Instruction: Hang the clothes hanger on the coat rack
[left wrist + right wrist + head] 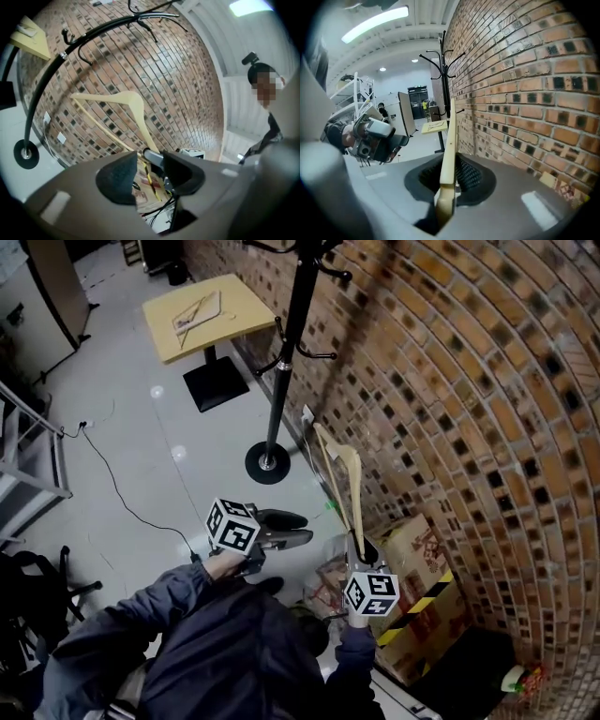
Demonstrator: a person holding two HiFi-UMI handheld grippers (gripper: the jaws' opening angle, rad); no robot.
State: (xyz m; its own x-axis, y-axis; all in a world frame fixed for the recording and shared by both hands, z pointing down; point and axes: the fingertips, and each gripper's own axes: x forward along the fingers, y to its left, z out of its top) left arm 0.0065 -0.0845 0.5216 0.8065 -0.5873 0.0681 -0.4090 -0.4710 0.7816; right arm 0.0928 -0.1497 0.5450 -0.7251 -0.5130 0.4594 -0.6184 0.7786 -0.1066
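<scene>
Okay, right gripper (pixel 449 177): jaws clenched on one end of the wooden clothes hanger (pixel 449 136), with ribbed black pads on either side of the flat pale wood. The hanger runs straight out ahead of those jaws. It is smooth, with a curved shoulder and a thin lower bar, and sits well short of the rack. The brick wall (pixel 520 93) runs close along the right of the same jaws, rough red-brown with dark spots. Left gripper (pixel 149 174): jaws released and parted, nothing pressed between the pads; the hanger is ahead of and above them, apart. Below the right jaws, a cardboard box (pixel 424 601) with yellow-black tape sits at the wall foot. Ahead and left of both jaws the glossy pale floor (pixel 159 456) lies open, with a thin black cable (pixel 117 493) across it. Farther ahead is the black coat rack (pixel 286 343): slim round pole, disc base, curved hooks, standing near the wall. Beyond it is a square yellow table (pixel 244 306) on a black pedestal, with a second hanger (pixel 197 313) on top.
</scene>
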